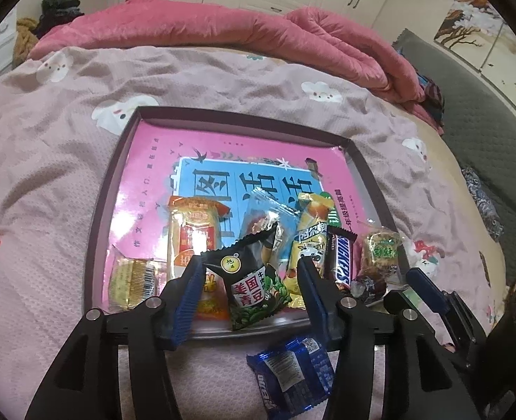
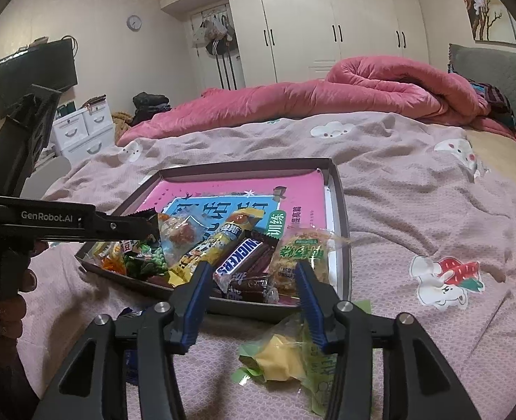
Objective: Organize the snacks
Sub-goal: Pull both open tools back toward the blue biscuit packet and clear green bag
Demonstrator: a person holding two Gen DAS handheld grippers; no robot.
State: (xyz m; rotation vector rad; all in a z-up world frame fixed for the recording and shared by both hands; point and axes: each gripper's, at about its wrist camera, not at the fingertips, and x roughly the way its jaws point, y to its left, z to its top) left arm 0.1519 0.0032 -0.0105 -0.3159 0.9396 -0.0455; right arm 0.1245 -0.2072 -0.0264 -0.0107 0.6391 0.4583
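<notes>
Two grippers are seen over a dark-rimmed shallow tray (image 1: 116,161) that lies on a bed with a mauve rabbit-print sheet (image 1: 48,140). The jaws of the left gripper (image 1: 249,266) stand parted around a black foil packet of green peas (image 1: 254,280); the blue ribbed pads are not seen pressing on it, and the packet rests leaning on the other snacks at the tray's near edge. The jaws of the right gripper (image 2: 252,267) are likewise released and empty, with a brown Snickers bar (image 2: 244,255) seen beyond the gap between them. Beside the bar, a yellow long wrapped bar (image 2: 216,241) and a round cake in a clear green-printed wrapper (image 2: 301,252) are laid in the tray. A pink and blue printed book (image 1: 223,154) covers the tray floor. Outside the tray, on the sheet, a blue Oreo packet (image 1: 292,371) and a yellow cake in a clear green wrapper (image 2: 285,357) are found. A rolled pink quilt (image 2: 327,94) is heaped farther back.
</notes>
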